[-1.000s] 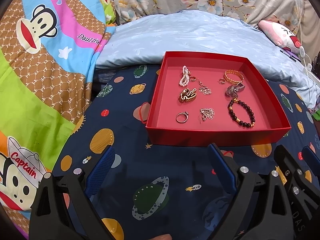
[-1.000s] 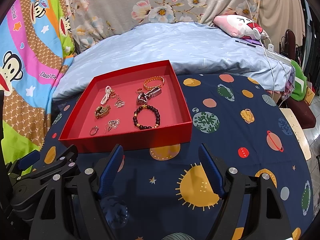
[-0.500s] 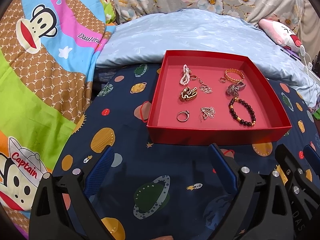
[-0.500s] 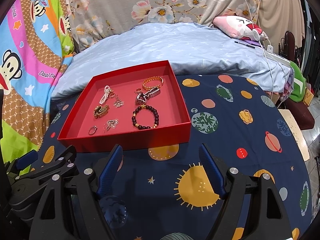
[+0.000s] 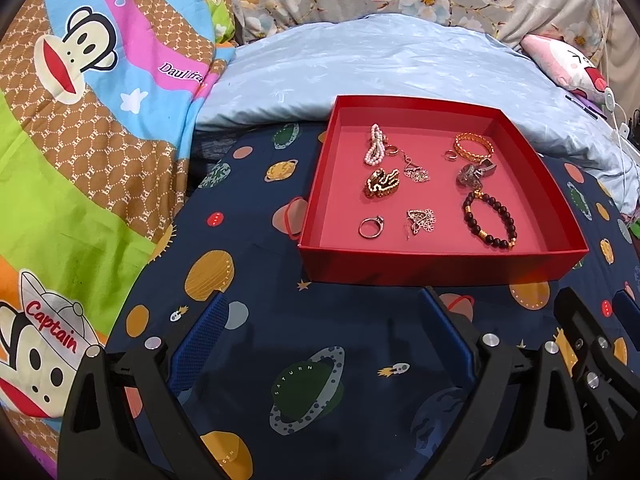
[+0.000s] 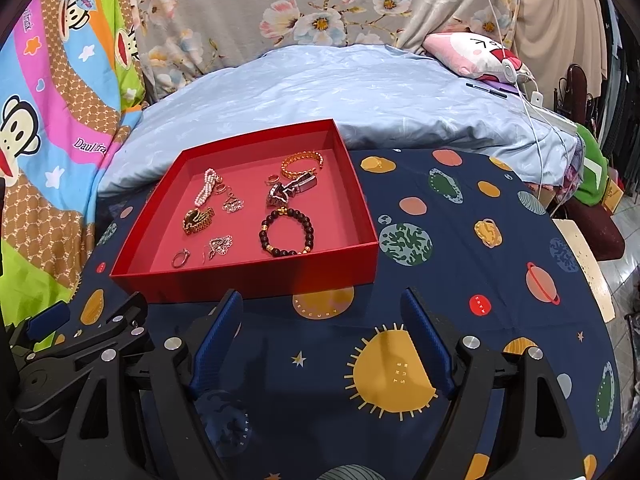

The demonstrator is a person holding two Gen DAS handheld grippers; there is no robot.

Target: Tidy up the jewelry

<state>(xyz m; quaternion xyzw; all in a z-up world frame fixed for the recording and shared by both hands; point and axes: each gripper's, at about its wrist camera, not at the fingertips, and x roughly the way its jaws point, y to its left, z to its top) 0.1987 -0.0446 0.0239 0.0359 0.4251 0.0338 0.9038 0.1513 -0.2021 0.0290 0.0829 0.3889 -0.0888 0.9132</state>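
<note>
On the bed's dark blue planet-print sheet (image 5: 304,320), just beyond your two tools, sits the red tray (image 5: 432,266), a shallow square box with low walls and a pinkish floor. You can see the jewelry spread loosely across that floor, pieces apart from one another: a pearl bracelet (image 5: 375,149) at the far left with a small ring just beside it, a gold bangle (image 5: 473,147) at the far right, a gold and black watch-like piece (image 5: 383,184) left of centre, and a silver clip-like piece (image 5: 476,172) just near of the bangle. Nearer to you lie a silver ring (image 5: 371,227) at the left, a filigree earring (image 5: 420,220) in the middle, and a dark beaded bracelet (image 5: 489,220) with gold beads at the right. A second filigree earring (image 5: 416,172) rests near the centre. Beyond the tray lies a pale blue quilt (image 5: 380,64). Your left hand-held gripper (image 5: 324,340) hangs over the sheet with its blue pads spread wide, gripping nothing and touching nothing. Your right hand-held gripper (image 6: 320,340) is likewise spread wide above the sheet, near of the tray's front wall, with nothing between the pads.
</note>
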